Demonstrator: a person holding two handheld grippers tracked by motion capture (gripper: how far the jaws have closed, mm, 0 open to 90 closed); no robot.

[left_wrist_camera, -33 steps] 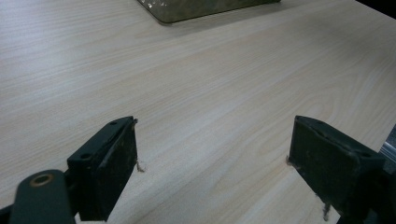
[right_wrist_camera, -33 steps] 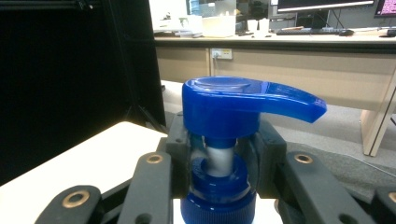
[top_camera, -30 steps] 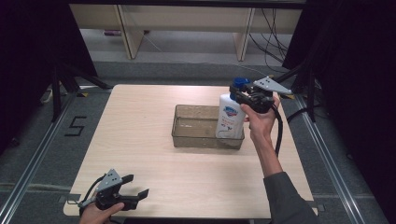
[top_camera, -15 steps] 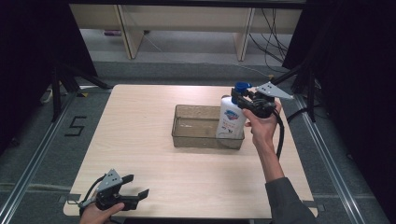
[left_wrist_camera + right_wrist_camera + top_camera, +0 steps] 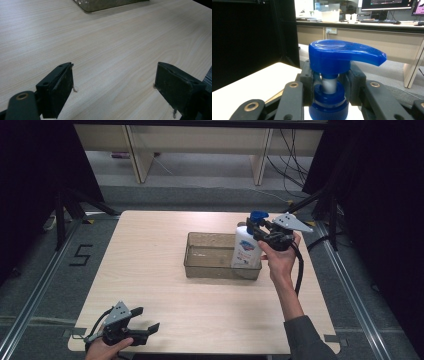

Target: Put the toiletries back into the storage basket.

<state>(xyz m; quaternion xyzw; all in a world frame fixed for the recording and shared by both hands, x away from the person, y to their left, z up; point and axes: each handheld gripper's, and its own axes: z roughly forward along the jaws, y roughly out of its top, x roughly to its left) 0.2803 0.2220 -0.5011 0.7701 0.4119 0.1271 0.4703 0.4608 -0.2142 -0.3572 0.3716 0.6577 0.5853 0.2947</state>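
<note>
- The right gripper (image 5: 259, 228) is squeezed tight on the neck of a white pump bottle (image 5: 246, 251), just under its blue pump top (image 5: 258, 215).
- In the right gripper view, the two black jaws press on both sides of the thin white stem, between the blue pump top (image 5: 342, 56) and the blue cap ring (image 5: 329, 105).
- The pump bottle stands upright at the right end of a see-through tray (image 5: 210, 265). Its bottom looks to be inside the tray, against the right wall.
- The tray sits near the middle of the light wooden table (image 5: 150, 270), a bit to the right.
- The left gripper (image 5: 145, 331) is low at the near left corner of the table, held by a hand (image 5: 102, 350). Its jaws are wide apart with nothing between them.
- In the left gripper view, bare table (image 5: 112, 50) lies between the jaws, and a corner of the tray (image 5: 105, 3) peeks in far ahead.
- Past the table are wooden shelf legs (image 5: 135, 155) and some cables (image 5: 290, 145) on the floor.
</note>
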